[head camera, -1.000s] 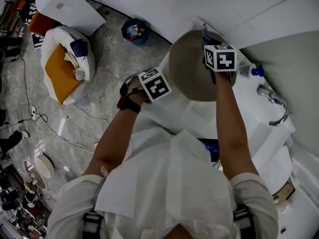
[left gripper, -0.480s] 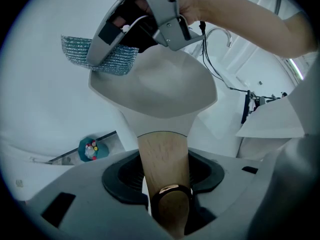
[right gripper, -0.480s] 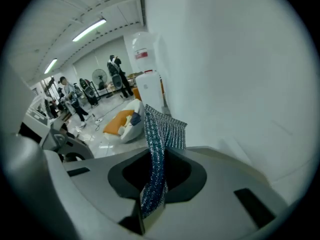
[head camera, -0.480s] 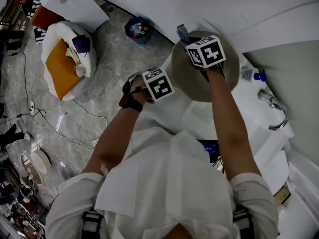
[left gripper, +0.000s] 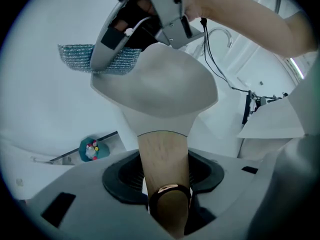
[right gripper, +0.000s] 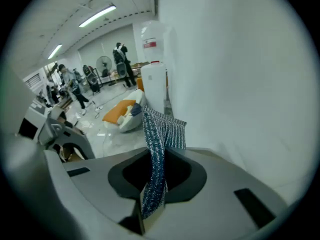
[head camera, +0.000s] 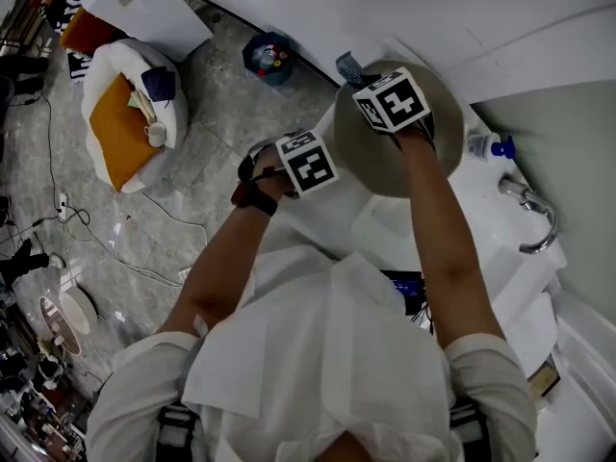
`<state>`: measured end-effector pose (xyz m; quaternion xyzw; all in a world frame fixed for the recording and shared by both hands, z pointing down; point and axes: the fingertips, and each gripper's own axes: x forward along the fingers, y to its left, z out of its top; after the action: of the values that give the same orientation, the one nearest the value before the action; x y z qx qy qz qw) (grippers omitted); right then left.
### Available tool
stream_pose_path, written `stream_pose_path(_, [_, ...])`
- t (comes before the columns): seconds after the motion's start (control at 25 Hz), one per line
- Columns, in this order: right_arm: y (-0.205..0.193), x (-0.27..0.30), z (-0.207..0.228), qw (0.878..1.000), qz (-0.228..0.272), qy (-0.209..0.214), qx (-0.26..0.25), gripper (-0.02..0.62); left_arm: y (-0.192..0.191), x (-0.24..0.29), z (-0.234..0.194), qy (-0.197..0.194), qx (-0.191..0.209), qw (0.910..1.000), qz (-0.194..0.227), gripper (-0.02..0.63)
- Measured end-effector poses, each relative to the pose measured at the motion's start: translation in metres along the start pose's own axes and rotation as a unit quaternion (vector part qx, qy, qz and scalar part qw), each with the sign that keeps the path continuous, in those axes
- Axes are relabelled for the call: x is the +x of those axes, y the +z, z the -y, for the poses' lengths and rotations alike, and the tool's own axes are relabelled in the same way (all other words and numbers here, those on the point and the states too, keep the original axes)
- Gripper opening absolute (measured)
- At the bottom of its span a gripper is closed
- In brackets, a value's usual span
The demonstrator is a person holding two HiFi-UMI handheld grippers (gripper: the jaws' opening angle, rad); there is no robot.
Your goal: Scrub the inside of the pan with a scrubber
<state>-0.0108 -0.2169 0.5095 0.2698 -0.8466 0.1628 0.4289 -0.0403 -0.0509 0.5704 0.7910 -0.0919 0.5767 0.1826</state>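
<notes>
My left gripper [left gripper: 165, 184] was clamped on the pan's wooden handle [left gripper: 162, 156], both jaws pressed to its sides. It held the pan [head camera: 377, 166] tilted up over the white counter [head camera: 318, 210], with the pale inside facing me. My right gripper [right gripper: 152, 184] was closed tight on the scrubber [right gripper: 159, 134], a blue-green woven cloth pinched on edge between the jaws. That gripper sat at the pan's far rim, and the cloth's free end stuck out past the rim toward the white wall [head camera: 404, 8]. I could not tell whether the cloth touched the metal.

The wall ran close behind the pan, so there was little room on that side. To the right stood a soap bottle [head camera: 484, 144] with a blue cap. Just beyond it the curved tap [head camera: 535, 210] arched over the sink. The open room lay to my left, where the counter edge dropped to the grey floor [head camera: 192, 152].

Down there a blue tub [head camera: 268, 58] against the wall held small coloured things. Farther left, a white beanbag seat [head camera: 106, 75] held an orange cushion [head camera: 117, 138].
</notes>
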Motion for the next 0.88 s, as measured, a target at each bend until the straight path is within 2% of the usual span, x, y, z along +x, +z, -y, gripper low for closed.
stream_pose_path(0.12, [-0.003,-0.006,0.043,0.998,0.000,-0.062,0.031,0.046,0.000,0.000,0.000,0.000,0.000,1.0000,0.001,0.215])
stream_pose_path(0.2, [-0.002,-0.006,0.044,0.998,0.007,-0.055,0.030,0.046,-0.001,0.000,0.000,-0.001,0.001,1.0000,0.001,0.215])
stream_pose_path(0.4, [0.002,-0.001,-0.021,0.997,0.037,0.063,-0.015,0.046,0.000,0.000,0.001,-0.002,0.003,1.0000,0.000,0.215])
stream_pose_path(0.52, [-0.004,-0.002,-0.059,0.992,0.033,0.109,-0.054,0.046,-0.001,0.000,0.001,-0.002,0.004,1.0000,-0.002,0.215])
stream_pose_path(0.76, [-0.037,-0.024,-0.112,0.973,-0.017,0.207,-0.101,0.046,-0.001,0.000,0.001,0.004,0.003,1.0000,-0.001,0.215])
stream_pose_path(0.88, [-0.053,-0.034,-0.132,0.969,-0.049,0.224,-0.092,0.046,0.000,0.000,0.001,0.004,0.000,1.0000,0.001,0.215])
